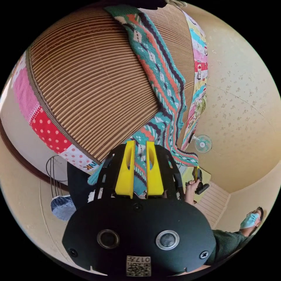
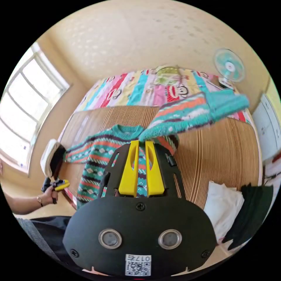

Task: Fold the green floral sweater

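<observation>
Spreading over a ribbed brown mat [image 2: 222, 152] on a patchwork-quilted bed [image 2: 140, 87], the green patterned knit sweater [image 2: 96, 164].
Cream walls, bright window [image 2: 26, 117]; each yellow-jawed hand-held gripper, left [image 1: 140, 172] and right [image 2: 141, 171], pinches the knit.

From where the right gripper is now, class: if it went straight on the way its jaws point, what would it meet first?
The right gripper would likely meet the green patterned sweater first, lying on the ribbed mat; its lifted sleeve crosses just beyond the jaw tips. Depth is unclear.
</observation>
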The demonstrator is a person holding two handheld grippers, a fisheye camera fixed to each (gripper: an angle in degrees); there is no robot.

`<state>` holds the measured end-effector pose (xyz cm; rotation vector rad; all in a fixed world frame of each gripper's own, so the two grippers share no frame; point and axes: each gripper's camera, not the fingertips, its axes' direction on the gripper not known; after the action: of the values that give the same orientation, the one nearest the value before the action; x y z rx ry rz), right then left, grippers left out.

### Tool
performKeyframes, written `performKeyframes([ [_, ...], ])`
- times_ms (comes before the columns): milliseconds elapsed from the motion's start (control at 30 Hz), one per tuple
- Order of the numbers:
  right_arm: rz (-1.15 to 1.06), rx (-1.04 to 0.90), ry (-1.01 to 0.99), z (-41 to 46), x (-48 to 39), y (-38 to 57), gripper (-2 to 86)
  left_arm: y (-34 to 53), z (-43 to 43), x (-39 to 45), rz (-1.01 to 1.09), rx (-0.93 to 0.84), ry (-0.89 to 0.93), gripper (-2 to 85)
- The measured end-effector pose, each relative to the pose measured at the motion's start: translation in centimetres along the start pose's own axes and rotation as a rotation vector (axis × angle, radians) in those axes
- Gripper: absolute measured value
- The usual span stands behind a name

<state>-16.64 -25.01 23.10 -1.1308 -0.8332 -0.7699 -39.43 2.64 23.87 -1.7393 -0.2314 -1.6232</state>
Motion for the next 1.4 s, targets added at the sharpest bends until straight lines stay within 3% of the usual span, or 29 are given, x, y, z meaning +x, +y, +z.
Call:
performKeyframes([
  [100,-0.182,-0.416,-0.07,11.8,-5.7,0.1,1.8,-1.1,0.0,-0.2,-0.028,0.053,0.092,8.6],
  [167,-0.116,-0.749,-0.109,19.4,-6.4,2.9,1.4,-1.8,0.0,-0.5,-0.052,0.081,0.131,9.8],
  [200,-0.077,-0.784,-0.112,20.2,-6.1,3.6,1.3,-2.4,-0.1,-0.7,-0.069,0.098,0.143,10.6],
  [533,0.419,-0.577,-0.376,14.4,1.4,13.5,0.5,-6.2,-1.6,-6.6,-0.312,0.346,0.235,16.0],
  [700,0.678,-0.472,-0.452,11.6,4.9,19.0,0.4,-7.4,-0.6,-9.1,-0.355,0.454,0.401,11.9],
  [833,0.776,-0.42,-0.51,10.8,5.5,21.6,0.3,-7.1,-0.3,-8.5,-0.39,0.471,0.382,4.9],
  [967,0.762,-0.421,-0.535,11.0,4.8,22.4,0.3,-5.4,-2.3,1.2,0.021,0.475,0.334,4.1],
  [1133,0.712,-0.425,-0.587,11.6,4.5,22.3,0.4,6.0,1.5,22.3,0.723,0.44,-0.183,4.1],
  [1200,0.702,-0.424,-0.597,11.6,4.7,22.5,0.4,15.1,10.3,30.6,1.104,0.385,-0.395,4.4],
  [1300,0.698,-0.412,-0.622,11.6,5.5,23.2,0.5,24.3,24.9,33.2,1.416,0.154,-0.494,5.7],
  [1400,0.706,-0.414,-0.637,11.2,6.5,24.6,0.5,26.9,37.7,29.9,1.38,-0.159,-0.577,7.6],
])
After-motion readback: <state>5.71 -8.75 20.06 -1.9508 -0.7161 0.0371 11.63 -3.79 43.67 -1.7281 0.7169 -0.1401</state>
